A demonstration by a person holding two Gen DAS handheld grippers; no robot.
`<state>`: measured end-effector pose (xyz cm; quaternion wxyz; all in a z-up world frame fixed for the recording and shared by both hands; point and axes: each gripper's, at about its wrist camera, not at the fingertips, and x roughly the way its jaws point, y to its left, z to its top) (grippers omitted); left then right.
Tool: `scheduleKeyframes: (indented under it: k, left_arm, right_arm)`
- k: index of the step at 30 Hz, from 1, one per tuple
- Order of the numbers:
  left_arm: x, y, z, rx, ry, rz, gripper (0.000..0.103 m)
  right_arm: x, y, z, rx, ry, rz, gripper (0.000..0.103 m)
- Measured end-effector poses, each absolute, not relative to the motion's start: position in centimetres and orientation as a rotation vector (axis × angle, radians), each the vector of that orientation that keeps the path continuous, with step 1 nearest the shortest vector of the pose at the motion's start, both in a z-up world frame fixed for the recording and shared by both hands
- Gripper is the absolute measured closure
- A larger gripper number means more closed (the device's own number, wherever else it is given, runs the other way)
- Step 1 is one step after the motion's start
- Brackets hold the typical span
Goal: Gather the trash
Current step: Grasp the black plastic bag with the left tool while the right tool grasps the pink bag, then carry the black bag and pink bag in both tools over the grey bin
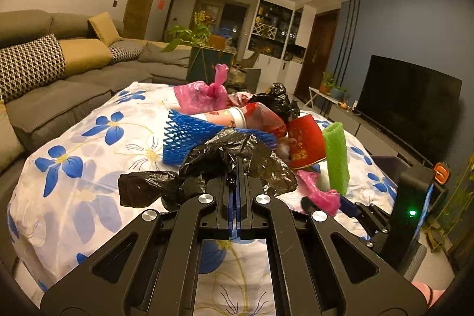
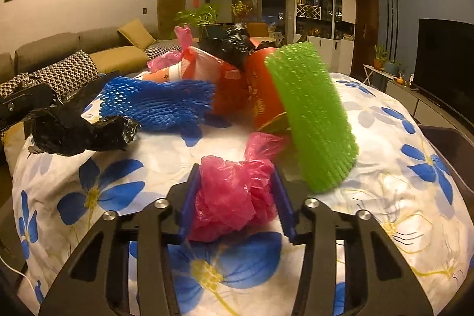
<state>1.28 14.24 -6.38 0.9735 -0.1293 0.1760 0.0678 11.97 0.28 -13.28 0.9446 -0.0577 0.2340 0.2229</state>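
Beside the green foam sleeve (image 2: 314, 114), on the side nearer me, my right gripper (image 2: 234, 194) has its blue fingers (image 2: 189, 197) set either side of a crumpled pink plastic bag (image 2: 234, 197). Both pads look to touch the wad, yet the jaws stand wide, so I judge this a loose straddle more than a firm pinch. My left gripper (image 1: 237, 176) is clenched on a black plastic bag (image 1: 207, 165), well to the left of the sleeve, with a knotted tail of it hanging out to the side.

Behind the sleeve the rest of the trash is heaped on the flowered cloth (image 2: 103, 191): a blue foam net (image 2: 157, 105), a paper cup (image 2: 171, 73), a red paper cup (image 2: 260, 91) and more bags.

The sleeve already tilts and looks propped against the red cup, and a second scrap of pink film (image 2: 266, 144) lies at its foot; if that scrap is joined to my wad, lifting could drag the sleeve over and start the heap rolling. Thin film may also slide from half-closed pads. On the left, the dangling tail could catch the blue net and tow it along.
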Motion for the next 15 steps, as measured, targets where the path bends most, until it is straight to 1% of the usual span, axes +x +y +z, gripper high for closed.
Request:
scheduleKeyframes:
  k: [3,15]
  left_arm:
    - [1.2,13.8,-6.2,-0.252,0.351,0.132,0.103]
    - [0.4,10.8,-3.8,-0.205,0.294,0.106,0.103]
  right_arm:
    - [11.4,-0.9,-12.8,-0.094,0.473,0.456,0.063]
    - [6.9,-5.2,-8.0,-0.003,0.398,0.612,0.063]
